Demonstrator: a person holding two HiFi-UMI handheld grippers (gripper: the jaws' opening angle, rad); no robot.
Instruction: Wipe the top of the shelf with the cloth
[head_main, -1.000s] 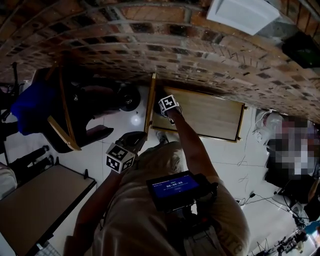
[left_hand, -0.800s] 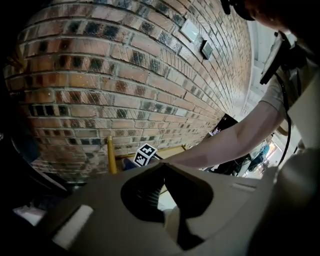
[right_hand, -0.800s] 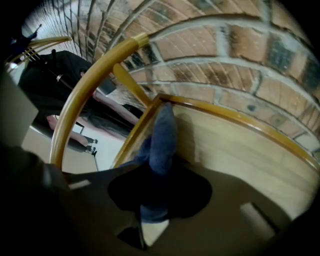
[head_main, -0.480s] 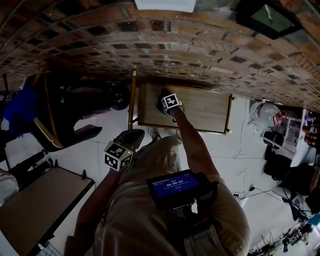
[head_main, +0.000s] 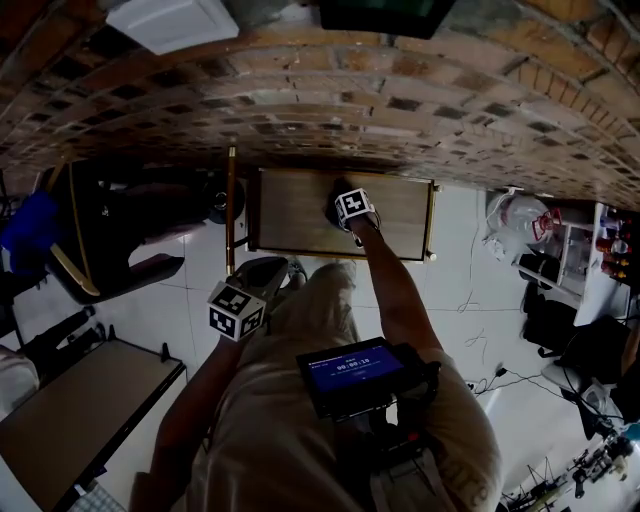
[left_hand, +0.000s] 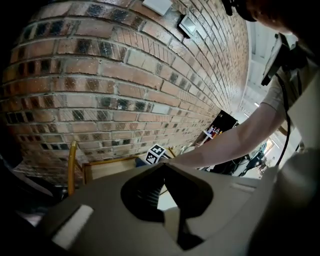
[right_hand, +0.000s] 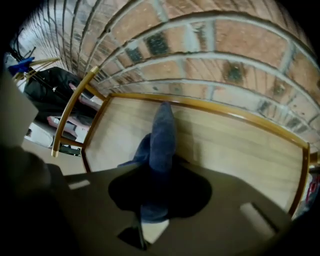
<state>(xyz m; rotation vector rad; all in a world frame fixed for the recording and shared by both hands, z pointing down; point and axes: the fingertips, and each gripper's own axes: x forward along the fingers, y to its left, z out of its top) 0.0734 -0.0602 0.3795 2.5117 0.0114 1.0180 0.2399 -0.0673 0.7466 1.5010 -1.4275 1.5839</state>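
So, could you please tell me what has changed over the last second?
The right gripper, shut on the blue cloth, has slid along the wooden shelf top from its left end, as the head view shows it, to about the middle, dragging the cloth across. Nothing was picked up or let go. The left gripper stays shut, empty and low at the person's side.

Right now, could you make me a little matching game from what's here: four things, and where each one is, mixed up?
Things:
1 cloth
2 left gripper
3 shelf top
4 screen

Places:
A against the brick wall
B on the front of the person
C in the jaws of the right gripper
D away from the shelf, holding nothing

Pairs: 1-C, 2-D, 3-A, 4-B
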